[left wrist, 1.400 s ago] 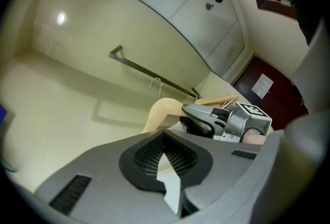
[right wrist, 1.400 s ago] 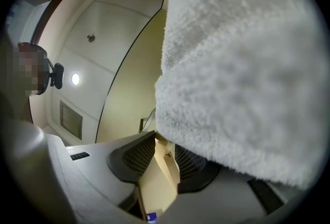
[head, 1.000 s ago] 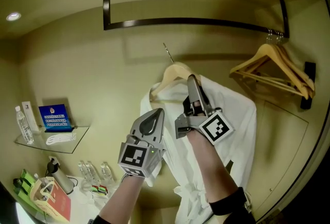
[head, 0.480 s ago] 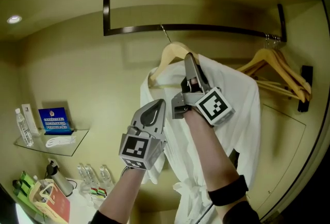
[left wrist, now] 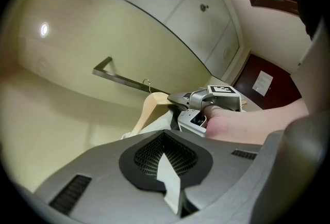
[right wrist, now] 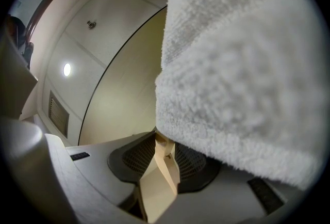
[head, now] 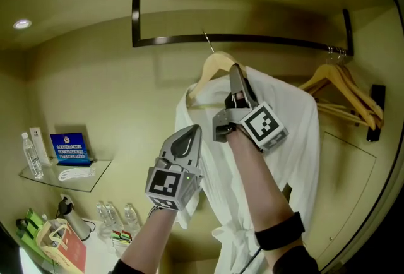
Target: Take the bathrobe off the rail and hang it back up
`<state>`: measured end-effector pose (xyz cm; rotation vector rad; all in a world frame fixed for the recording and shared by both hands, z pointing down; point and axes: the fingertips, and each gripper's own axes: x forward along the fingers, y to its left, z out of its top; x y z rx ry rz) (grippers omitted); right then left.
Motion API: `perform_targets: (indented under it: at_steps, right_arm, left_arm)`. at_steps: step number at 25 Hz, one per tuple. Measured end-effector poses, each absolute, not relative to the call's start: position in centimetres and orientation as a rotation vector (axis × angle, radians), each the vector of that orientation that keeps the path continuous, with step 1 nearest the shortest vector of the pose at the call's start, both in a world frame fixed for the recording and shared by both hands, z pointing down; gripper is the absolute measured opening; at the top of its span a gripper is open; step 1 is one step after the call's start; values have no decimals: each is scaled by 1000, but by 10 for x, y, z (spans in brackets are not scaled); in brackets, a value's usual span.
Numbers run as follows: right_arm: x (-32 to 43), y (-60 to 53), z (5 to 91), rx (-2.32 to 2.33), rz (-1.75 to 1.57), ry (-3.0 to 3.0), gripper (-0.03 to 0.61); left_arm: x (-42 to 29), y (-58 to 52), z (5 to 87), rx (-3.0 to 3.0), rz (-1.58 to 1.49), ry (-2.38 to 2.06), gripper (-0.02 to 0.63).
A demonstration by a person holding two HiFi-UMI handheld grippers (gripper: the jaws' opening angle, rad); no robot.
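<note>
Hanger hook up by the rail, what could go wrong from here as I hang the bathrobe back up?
1. The hook is right at the rail, but I can't tell whether it's over it; letting go now could drop everything.
2. The right gripper has its jaws clamped on the hanger to one side of the hook, so it may tilt and shed the bathrobe.

Fluffy terry bathrobe (head: 290, 121), smooth lt wood hanger (head: 211, 64), dk semi-gloss metal rail (head: 284, 40)
</note>
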<state>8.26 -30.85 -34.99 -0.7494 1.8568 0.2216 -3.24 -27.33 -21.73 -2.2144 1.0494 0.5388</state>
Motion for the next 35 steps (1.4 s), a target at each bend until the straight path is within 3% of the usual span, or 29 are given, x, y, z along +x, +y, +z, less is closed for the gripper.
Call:
perform_targets:
  at_steps: [26,35]
  right_arm:
    - [54,-325,-315,-668,-108,1822,117]
    - [30,-306,-300,-433,-266,1782,156]
  left_arm:
    - [-79,-268,-169,-2186,489,1271,2]
    - [-87,-255,-151,-2147,449,1427,2]
